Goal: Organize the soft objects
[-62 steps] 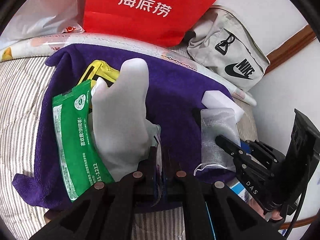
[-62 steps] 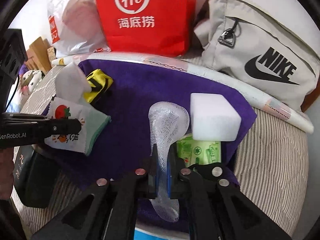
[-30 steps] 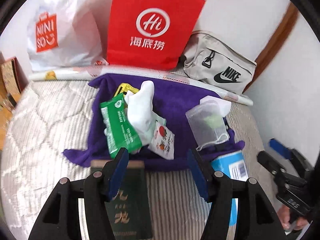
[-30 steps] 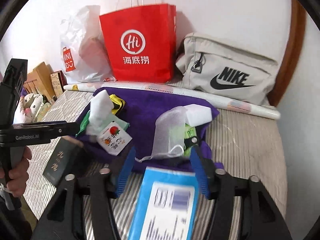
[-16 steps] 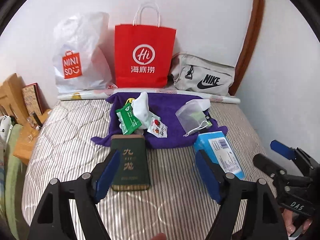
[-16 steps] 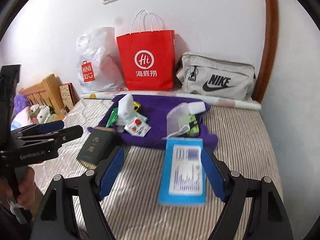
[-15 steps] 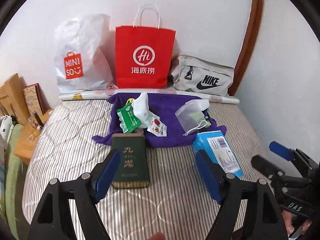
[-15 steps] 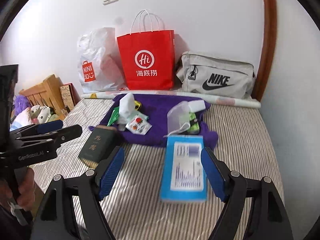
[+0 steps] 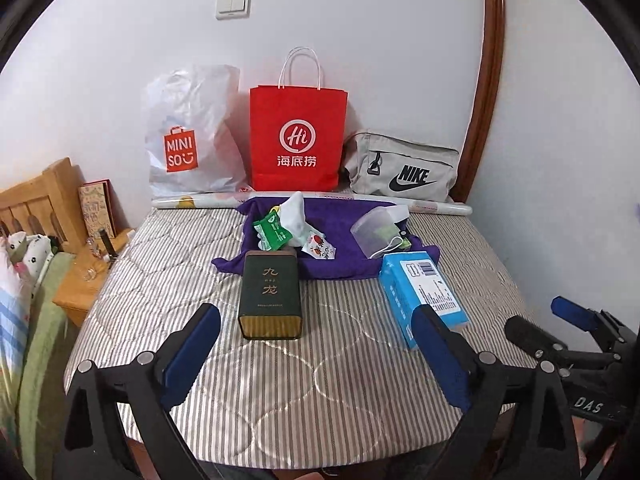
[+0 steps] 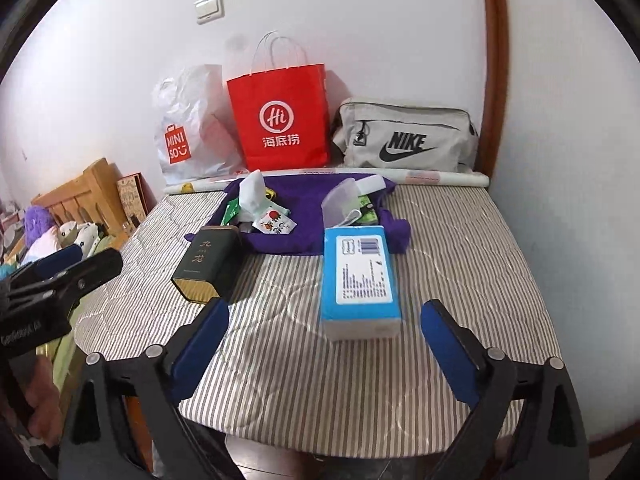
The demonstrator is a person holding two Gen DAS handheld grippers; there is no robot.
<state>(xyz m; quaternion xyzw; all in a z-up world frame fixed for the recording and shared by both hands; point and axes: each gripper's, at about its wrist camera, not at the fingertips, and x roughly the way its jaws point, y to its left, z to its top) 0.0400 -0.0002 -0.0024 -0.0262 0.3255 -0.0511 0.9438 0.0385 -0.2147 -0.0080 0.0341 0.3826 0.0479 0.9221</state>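
Note:
A purple towel [image 9: 340, 220] [image 10: 308, 200] lies on the striped mattress with soft things on it: a white sock [image 9: 294, 216] [image 10: 252, 192], a green wipes pack [image 9: 272, 234], a small printed pouch [image 9: 318, 246] [image 10: 276, 224] and a clear mesh bag [image 9: 374, 232] [image 10: 342, 204] beside a white sponge [image 9: 398, 211]. My left gripper [image 9: 316, 326] hangs back over the mattress's near edge, jaws still opening, nothing between them. My right gripper [image 10: 324, 320] is likewise opening and holds nothing, the blue box [image 10: 358, 276] lying ahead of it.
A dark green tin [image 9: 270, 294] [image 10: 206, 264] and the blue box [image 9: 422, 292] lie in front of the towel. A red paper bag [image 9: 298, 136], a white plastic bag [image 9: 188, 140] and a grey pouch [image 9: 400, 170] stand against the wall. A wooden bedside stand [image 9: 80, 280] is at the left.
Both grippers let go of the sock and the mesh bag, opened wide and pulled back from the towel toward the mattress's near edge. The sock and mesh bag stay on the towel.

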